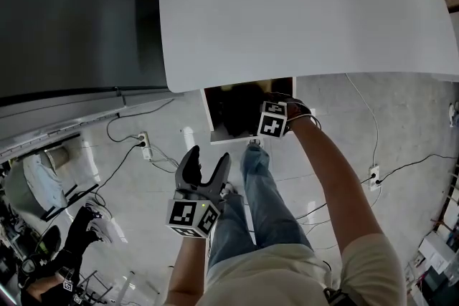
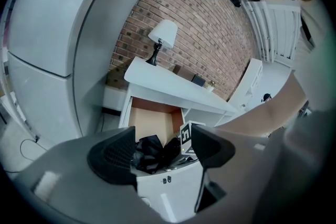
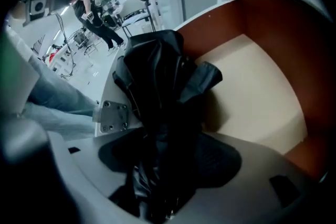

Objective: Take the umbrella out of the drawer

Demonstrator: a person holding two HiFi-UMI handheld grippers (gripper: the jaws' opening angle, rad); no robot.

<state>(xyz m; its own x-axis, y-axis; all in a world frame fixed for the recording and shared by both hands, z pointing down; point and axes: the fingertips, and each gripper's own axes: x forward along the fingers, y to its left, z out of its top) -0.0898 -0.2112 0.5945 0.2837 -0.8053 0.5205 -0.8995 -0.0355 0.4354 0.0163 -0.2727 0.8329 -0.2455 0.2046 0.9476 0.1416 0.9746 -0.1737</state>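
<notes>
Pale floor [image 1: 401,118] strung with cables [image 1: 129,154] spreads under a white desk [image 1: 301,11], whose drawer [image 3: 252,92] stands pulled out. Down inside it, the right gripper [image 3: 168,165] points steeply downward with its jaws spread wide astride the black umbrella [image 3: 163,71]. The dark folds fill the gap and reach both ribbed pads [image 3: 220,162], though the jaws stand too far apart to be pinching it. The umbrella lies folded and loosely bunched against the drawer's white front panel, beside a small metal plate [image 3: 113,115] with screws. The pale wooden bottom shows on its other side, edged by red-brown walls [image 3: 278,29]. In the head view only this gripper's marker cube [image 1: 272,118] and the bare forearm [image 1: 337,183] show at the drawer's mouth. The left gripper [image 1: 206,161] is held well apart from the drawer, above the floor by the person's jeans [image 1: 262,197]. Its jaws are parted and empty, and its own view looks between them at the drawer and the umbrella. Behind the desk rises a brick wall [image 2: 205,23], with a white-shaded lamp [image 2: 163,39] on the desktop.
</notes>
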